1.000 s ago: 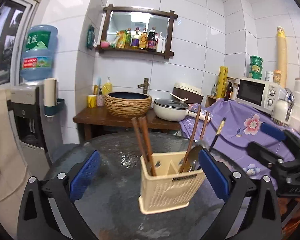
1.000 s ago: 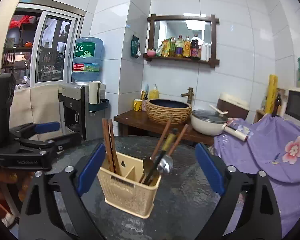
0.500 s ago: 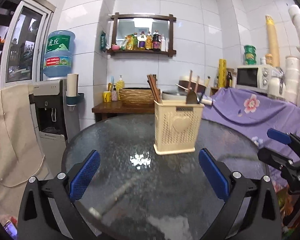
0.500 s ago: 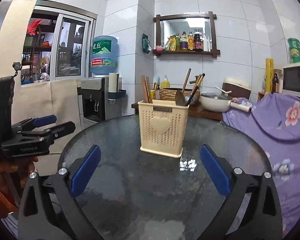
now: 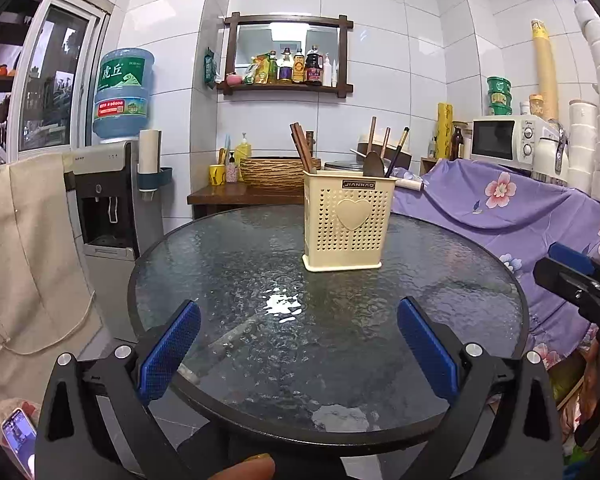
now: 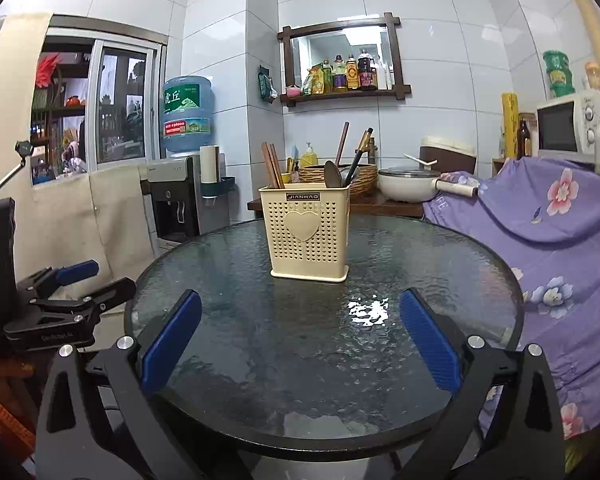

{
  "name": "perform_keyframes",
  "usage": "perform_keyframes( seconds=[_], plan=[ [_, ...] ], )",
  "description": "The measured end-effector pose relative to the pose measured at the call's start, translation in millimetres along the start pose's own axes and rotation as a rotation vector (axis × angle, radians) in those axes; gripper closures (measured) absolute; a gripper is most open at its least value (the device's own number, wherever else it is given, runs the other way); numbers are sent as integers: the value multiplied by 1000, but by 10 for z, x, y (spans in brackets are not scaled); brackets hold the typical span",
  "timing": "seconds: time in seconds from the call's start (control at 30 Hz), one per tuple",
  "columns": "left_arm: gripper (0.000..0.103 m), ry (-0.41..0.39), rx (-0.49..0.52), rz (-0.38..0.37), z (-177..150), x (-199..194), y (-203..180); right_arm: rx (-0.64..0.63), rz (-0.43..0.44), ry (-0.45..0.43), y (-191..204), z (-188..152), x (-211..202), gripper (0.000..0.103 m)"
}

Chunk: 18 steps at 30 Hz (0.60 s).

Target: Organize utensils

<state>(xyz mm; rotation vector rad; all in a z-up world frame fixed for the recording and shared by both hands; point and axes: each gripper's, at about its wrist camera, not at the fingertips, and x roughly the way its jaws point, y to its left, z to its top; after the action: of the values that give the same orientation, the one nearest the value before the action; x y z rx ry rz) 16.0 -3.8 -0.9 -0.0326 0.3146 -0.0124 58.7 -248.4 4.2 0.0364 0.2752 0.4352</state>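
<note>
Two views. Left wrist: round glass surface (image 5: 228, 280), tiled kitchen w/ microwave (image 5: 504, 138). Utensil holder (image 5: 346, 224) upright mid-surface, chopsticks (image 5: 302, 148) & spoon (image 5: 374, 164) handles pointing up. Left gripper (image 5: 298, 348) jaws wide, empty. Right wrist: same holder (image 6: 309, 236) upright, heart side facing cam; right gripper (image 6: 300, 344) jaws wide, empty.

White-tiled walls (image 5: 380, 20); round glass table (image 5: 228, 264); water dispenser (image 5: 108, 208); wall shelf (image 5: 286, 86).
</note>
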Motion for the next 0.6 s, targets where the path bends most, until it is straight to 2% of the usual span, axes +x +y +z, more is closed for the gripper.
perform_keyframes(
  seconds=[0.6],
  plan=[
    [6, 2, 14, -9, 60, 29, -165, -28, -18, 1, 27, 12, 8, 6]
  ],
)
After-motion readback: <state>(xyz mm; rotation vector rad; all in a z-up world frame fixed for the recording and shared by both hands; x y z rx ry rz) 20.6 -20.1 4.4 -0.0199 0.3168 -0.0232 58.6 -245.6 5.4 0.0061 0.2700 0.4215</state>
